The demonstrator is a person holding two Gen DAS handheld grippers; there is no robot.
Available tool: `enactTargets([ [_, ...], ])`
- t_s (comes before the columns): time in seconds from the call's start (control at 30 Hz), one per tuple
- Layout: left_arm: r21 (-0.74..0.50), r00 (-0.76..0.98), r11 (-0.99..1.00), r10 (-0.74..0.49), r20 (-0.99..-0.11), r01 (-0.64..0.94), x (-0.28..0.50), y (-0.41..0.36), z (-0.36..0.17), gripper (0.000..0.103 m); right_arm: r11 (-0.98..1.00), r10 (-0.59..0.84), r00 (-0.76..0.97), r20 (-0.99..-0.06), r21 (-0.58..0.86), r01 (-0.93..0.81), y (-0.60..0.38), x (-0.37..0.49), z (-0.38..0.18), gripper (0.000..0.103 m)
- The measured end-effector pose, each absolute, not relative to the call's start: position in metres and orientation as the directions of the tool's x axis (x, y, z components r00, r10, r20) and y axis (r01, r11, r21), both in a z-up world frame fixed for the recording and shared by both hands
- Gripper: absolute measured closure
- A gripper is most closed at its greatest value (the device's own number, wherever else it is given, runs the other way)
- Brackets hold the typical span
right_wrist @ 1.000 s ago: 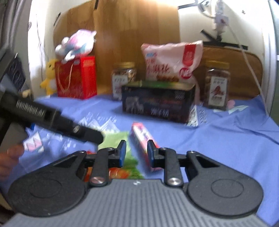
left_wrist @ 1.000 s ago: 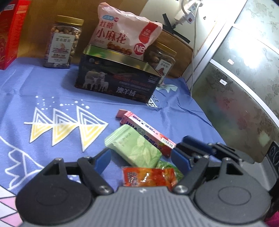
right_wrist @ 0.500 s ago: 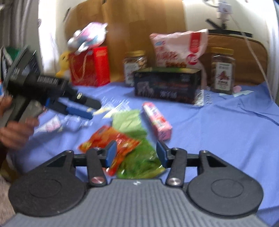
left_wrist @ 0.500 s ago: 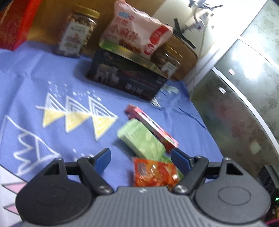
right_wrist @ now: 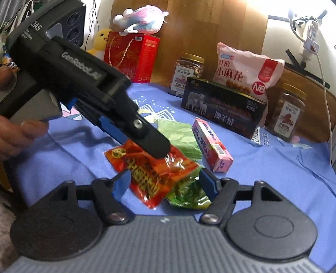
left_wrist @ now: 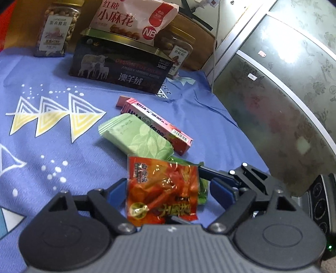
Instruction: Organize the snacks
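A red-orange snack packet (left_wrist: 162, 189) lies on the blue cloth between the open fingers of my left gripper (left_wrist: 170, 190). Under it lies a shiny green packet (right_wrist: 189, 192). Behind them lie a pale green leaf-print packet (left_wrist: 136, 136) and a pink box (left_wrist: 156, 122). My right gripper (right_wrist: 164, 182) is open around the near ends of the red packet (right_wrist: 151, 168) and the shiny green packet. The left gripper's body (right_wrist: 84, 88) reaches in from the left in the right wrist view, its tip over the red packet.
A dark tin with sheep (left_wrist: 119, 67) stands behind the snacks, with a pink snack bag (left_wrist: 130, 19) and two nut jars (left_wrist: 56, 31) (right_wrist: 287, 111) beyond. A red gift box (right_wrist: 132, 56) stands far left. A glass cabinet door (left_wrist: 283, 88) borders the right.
Both grippers have moved forward and down onto the packets. The right gripper's fingers have opened wider. The red packet now sits between the fingers of both grippers.
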State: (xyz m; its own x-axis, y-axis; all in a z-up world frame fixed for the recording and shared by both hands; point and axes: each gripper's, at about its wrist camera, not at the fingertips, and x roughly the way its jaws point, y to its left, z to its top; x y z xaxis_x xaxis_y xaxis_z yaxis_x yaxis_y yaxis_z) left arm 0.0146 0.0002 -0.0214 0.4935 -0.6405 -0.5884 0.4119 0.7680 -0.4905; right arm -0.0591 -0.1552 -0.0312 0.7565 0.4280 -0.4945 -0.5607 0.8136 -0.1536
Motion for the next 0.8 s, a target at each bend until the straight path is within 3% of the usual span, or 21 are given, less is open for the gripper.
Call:
enactTargets([
  [0.03,-0.484,0.502,0.775,-0.631,-0.591,0.406,0.015,0.000,-0.021,0.024,0.817,0.428,0.758,-0.492,-0.148,-0.558,-0.156,-0.058,-0.031,0.028],
  [0.1,-0.466,0.517,0.791,-0.612,-0.599,0.396,0.015,0.000,-0.021,0.045,0.817,0.434,0.757,-0.488,-0.141,-0.559,-0.156,-0.057,-0.029,0.031],
  [0.17,-0.459,0.528,0.802,-0.598,-0.604,0.383,0.016,0.003,-0.021,0.055,0.809,0.452,0.754,-0.477,-0.137,-0.572,-0.153,-0.058,-0.026,0.047],
  [0.2,-0.460,0.532,0.805,-0.594,-0.603,0.376,0.017,0.005,-0.021,0.063,0.807,0.452,0.755,-0.474,-0.143,-0.573,-0.151,-0.059,-0.026,0.049],
  [0.23,-0.457,0.540,0.810,-0.586,-0.604,0.368,0.017,0.007,-0.021,0.065,0.802,0.461,0.755,-0.466,-0.146,-0.579,-0.149,-0.061,-0.025,0.057],
  [0.33,-0.473,0.541,0.802,-0.596,-0.594,0.365,0.017,0.013,-0.019,0.070,0.789,0.489,0.750,-0.445,-0.141,-0.598,-0.144,-0.063,-0.019,0.099],
  [0.43,-0.456,0.566,0.813,-0.580,-0.586,0.361,0.016,0.017,-0.015,0.073,0.790,0.493,0.753,-0.436,-0.138,-0.598,-0.140,-0.058,-0.018,0.099],
  [0.5,-0.462,0.571,0.812,-0.582,-0.579,0.358,0.017,0.020,-0.013,0.084,0.790,0.497,0.753,-0.432,-0.133,-0.598,-0.139,-0.056,-0.017,0.099],
  [0.6,-0.499,0.549,0.790,-0.609,-0.573,0.356,0.022,0.022,-0.014,0.085,0.789,0.502,0.749,-0.432,-0.125,-0.601,-0.140,-0.056,-0.017,0.097],
  [0.8,-0.509,0.540,0.790,-0.609,-0.581,0.342,0.027,0.021,-0.020,0.085,0.803,0.473,0.758,-0.449,-0.133,-0.580,-0.148,-0.062,-0.020,0.076],
])
